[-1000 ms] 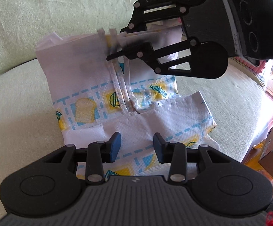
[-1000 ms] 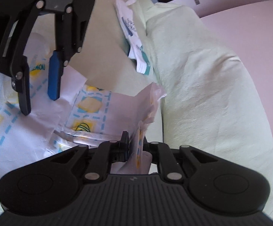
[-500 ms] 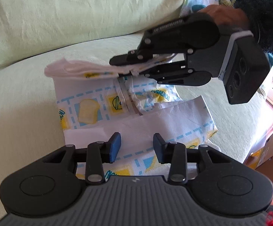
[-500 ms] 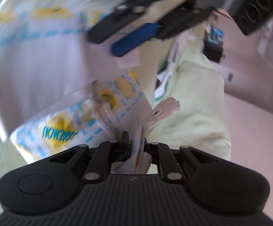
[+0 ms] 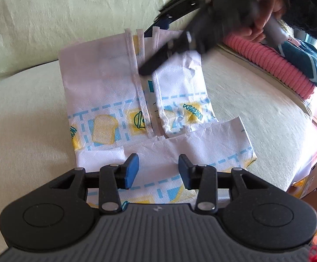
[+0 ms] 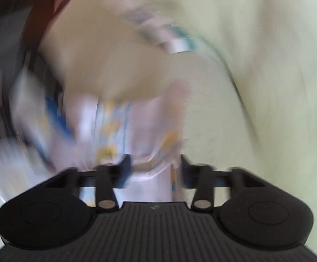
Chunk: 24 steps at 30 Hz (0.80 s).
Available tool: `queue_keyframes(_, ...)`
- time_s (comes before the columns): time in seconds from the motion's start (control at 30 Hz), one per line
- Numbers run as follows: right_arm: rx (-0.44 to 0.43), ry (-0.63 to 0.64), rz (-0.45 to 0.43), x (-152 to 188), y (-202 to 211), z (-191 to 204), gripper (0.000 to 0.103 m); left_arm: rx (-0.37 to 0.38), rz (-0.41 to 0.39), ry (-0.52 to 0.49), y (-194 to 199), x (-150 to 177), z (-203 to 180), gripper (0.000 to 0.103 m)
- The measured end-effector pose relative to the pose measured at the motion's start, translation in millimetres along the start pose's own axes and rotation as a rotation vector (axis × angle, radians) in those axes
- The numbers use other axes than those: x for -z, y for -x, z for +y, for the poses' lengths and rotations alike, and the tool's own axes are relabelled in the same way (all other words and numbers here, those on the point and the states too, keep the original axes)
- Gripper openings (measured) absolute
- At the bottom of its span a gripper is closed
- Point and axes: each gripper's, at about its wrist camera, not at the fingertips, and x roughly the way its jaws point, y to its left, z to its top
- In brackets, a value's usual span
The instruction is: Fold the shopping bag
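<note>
Where half a second ago the right claw (image 5: 158, 43) pinched the bag's far edge, its jaws have just been opening and now stand apart, fabric lying loose between them in the blurred right-wrist view. The shopping bag (image 5: 106, 83) lies flat on the pale green couch cushion (image 5: 23, 113), its far flap laid out toward 12 o'clock, handles (image 5: 143, 100) running down the middle. At 6 o'clock, the left claw (image 5: 157, 170) hovers half spread over the near flap, gripping nothing. Judgement: one fold is released; the next can begin.

Pale green sofa cushions (image 5: 49, 21); cardboard boxes (image 5: 311, 174) right; daylight.
</note>
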Motion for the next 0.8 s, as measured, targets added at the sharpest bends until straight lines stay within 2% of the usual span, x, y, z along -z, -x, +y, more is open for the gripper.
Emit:
queue_keyframes(0.03, -0.067, -0.189, -0.039, 6.5, 6.7, -21.3, 0.053, -0.001, 0.000, 0.000, -0.1, -0.2, -0.4, 0.048)
queue_keyframes(0.07, -0.107, -0.292, -0.060, 16.0, 9.5, -32.4, 0.053, -0.001, -0.001, 0.000, -0.1, -0.4, -0.8, 0.048)
queue_keyframes(0.1, -0.155, -0.463, -0.102, 24.8, 10.1, -52.5, 0.054, -0.002, -0.001, 0.000, -0.3, -0.5, -1.3, 0.048)
queue_keyframes(0.17, -0.207, -0.718, -0.135, 43.0, 3.2, -80.2, 0.050, -0.003, -0.002, -0.001, -2.0, 0.3, -0.4, 0.048)
queue_keyframes(0.27, -0.211, -1.083, -0.163, 68.2, -10.7, -113.6, 0.034, 0.000, -0.002, 0.003, -0.2, 3.6, 1.3, 0.048)
queue_keyframes(0.33, -0.193, -1.189, -0.153, 74.4, -22.8, -122.8, 0.030, 0.000, -0.003, 0.004, 4.0, 5.5, -0.5, 0.049)
queue_keyframes(0.43, -0.109, -1.139, -0.078, 59.9, -40.0, -122.4, 0.023, -0.002, -0.003, 0.004, 3.2, 6.2, -1.6, 0.049)
queue_keyframes(0.5, -0.082, -1.074, 0.000, 51.6, -50.7, -117.9, 0.021, -0.002, -0.003, 0.007, 3.3, 7.0, -1.6, 0.049)
queue_keyframes(0.57, -0.083, -1.002, -0.022, 49.6, -42.2, -109.9, 0.021, -0.003, -0.004, 0.008, 2.2, 8.5, -0.8, 0.049)
queue_keyframes(0.63, -0.043, -0.848, -0.062, 42.9, -28.7, -93.3, 0.021, -0.003, -0.006, 0.009, 0.9, 8.4, -0.3, 0.050)
queue_keyframes(0.7, -0.018, -0.644, -0.119, 42.3, -20.8, -67.5, 0.021, -0.004, -0.008, 0.012, -0.8, 8.4, 0.1, 0.051)
queue_keyframes(0.8, 0.058, -0.374, -0.161, 52.3, -18.8, -27.3, 0.021, -0.008, -0.010, 0.015, -1.4, 9.0, 0.9, 0.051)
